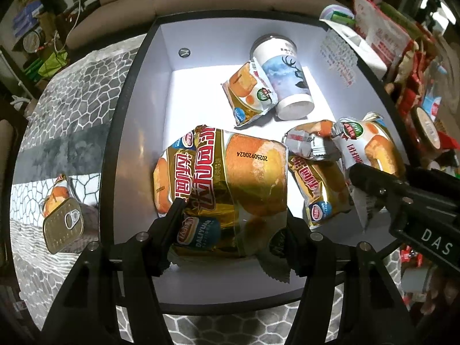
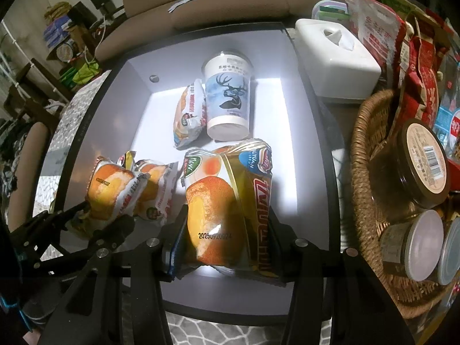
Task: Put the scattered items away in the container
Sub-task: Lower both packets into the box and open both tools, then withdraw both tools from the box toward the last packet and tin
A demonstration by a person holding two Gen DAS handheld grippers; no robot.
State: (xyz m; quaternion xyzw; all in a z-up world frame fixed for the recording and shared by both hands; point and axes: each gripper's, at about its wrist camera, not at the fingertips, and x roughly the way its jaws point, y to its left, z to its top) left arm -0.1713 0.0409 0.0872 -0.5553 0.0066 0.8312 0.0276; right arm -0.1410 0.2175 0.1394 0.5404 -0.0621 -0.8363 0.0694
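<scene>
A black-rimmed box (image 1: 135,92) with a white floor holds a deer-print cup (image 1: 283,77) on its side and several bread packets. My left gripper (image 1: 233,215) is shut on a gold bread packet (image 1: 238,178) above the box floor. My right gripper (image 2: 227,230) is shut on another gold bread packet (image 2: 230,201) over the same box (image 2: 313,115); it also shows at the right of the left wrist view (image 1: 402,198). Outside the box on the left lie a sardine tin (image 1: 63,227) and a small bread packet (image 1: 56,195).
A patterned grey cloth (image 1: 66,109) covers the table left of the box. On the right stand a white tissue box (image 2: 336,57), a wicker basket (image 2: 362,172) with jars, and red snack bags (image 2: 417,66). A beige sofa (image 2: 230,3) lies behind.
</scene>
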